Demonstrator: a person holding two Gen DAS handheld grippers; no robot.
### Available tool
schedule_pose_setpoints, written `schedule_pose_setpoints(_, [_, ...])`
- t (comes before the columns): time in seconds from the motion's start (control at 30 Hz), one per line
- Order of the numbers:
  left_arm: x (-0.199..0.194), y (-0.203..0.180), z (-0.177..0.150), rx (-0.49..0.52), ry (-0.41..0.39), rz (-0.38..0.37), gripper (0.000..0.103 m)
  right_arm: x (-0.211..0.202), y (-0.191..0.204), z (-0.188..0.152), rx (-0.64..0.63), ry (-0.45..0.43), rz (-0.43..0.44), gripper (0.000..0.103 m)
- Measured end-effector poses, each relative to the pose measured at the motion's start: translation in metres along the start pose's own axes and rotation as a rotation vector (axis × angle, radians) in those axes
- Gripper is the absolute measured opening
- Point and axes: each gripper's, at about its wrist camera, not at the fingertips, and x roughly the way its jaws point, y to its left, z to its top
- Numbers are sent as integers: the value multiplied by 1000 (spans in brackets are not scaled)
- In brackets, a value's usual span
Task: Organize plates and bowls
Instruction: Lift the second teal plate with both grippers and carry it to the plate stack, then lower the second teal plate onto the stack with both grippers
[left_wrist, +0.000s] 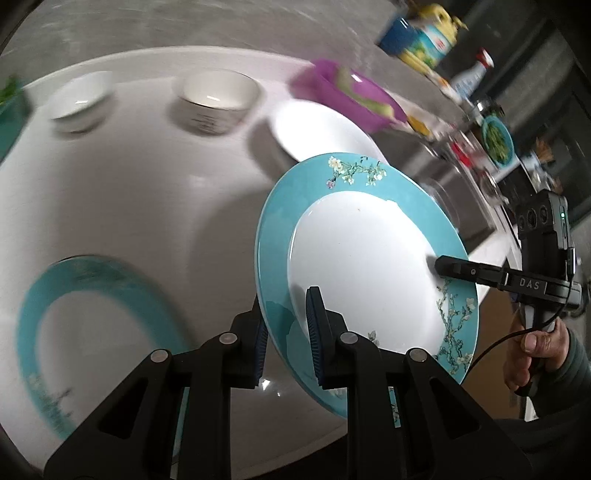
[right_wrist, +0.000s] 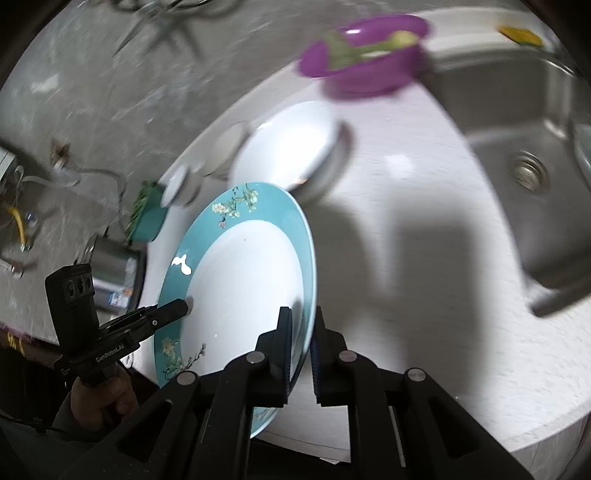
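Observation:
A teal-rimmed plate (left_wrist: 365, 266) with a white centre and blossom pattern is held tilted above the white counter; it also shows in the right wrist view (right_wrist: 243, 280). My left gripper (left_wrist: 286, 339) is shut on its near rim. My right gripper (right_wrist: 301, 347) is shut on the opposite rim and appears in the left wrist view (left_wrist: 443, 266). A second teal-rimmed plate (left_wrist: 33, 325) lies flat at the left. A plain white plate (left_wrist: 317, 129) lies behind. Two white bowls (left_wrist: 81, 99) (left_wrist: 218, 99) stand at the back.
A purple bowl (left_wrist: 351, 96) with green scraps stands at the back edge. A steel sink (right_wrist: 517, 177) lies to the right. Bottles and a teal dish of greens (left_wrist: 498, 138) stand on the far counter. A teal bowl of greens (right_wrist: 146, 218) sits at the left.

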Motion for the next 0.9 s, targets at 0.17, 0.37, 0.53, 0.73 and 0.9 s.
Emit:
schedule_pose_setpoints(0.17, [-53,49,-15,-86,-70,79,17,33,57,10,-101,49,61,14])
schedule_pose_setpoints(0.37, [-99,118,-42,-201,-116,177,17,84,124,14,-225,132,125,15])
schedule_pose_setpoints(0.53, [-117,163,-68,-272,-125,236,17,127,164,9,-301,200,153,16])
schedule_pose_setpoints(0.73, [-118,195,-92,-315,-109,255,17,157,183,0,-342,241,146,16])
schedule_pose_setpoints(0.9, [-114,202,-100,-313,-104,253,17,167,183,-5,-346,255,130,16])
